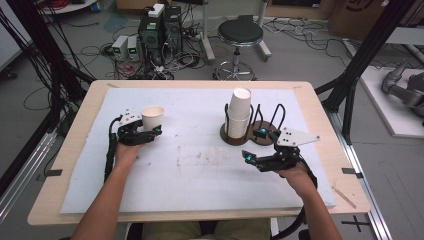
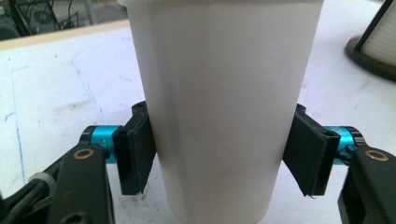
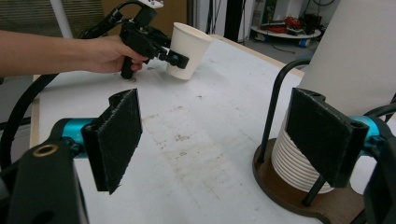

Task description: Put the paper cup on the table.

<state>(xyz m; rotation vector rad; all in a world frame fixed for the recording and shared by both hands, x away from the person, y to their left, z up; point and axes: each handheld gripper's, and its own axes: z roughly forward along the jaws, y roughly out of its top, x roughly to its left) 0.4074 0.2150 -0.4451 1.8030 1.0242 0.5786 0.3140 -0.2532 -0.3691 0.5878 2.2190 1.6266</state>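
Gripping a white paper cup [image 1: 152, 118] at the high view's left, the left tongs [image 1: 150, 134] seem about to set it on the white tabletop [image 1: 200, 165], needing release, while the right tongs [image 1: 254, 145] gape empty beside the stacked white cups [image 1: 239, 112].

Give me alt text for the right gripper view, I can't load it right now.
The right tongs stand open over the white table, holding nothing, beside a stack of paper cups in a dark wire holder. Farther off, the left tongs grip a single paper cup, tilted at the table's far side.
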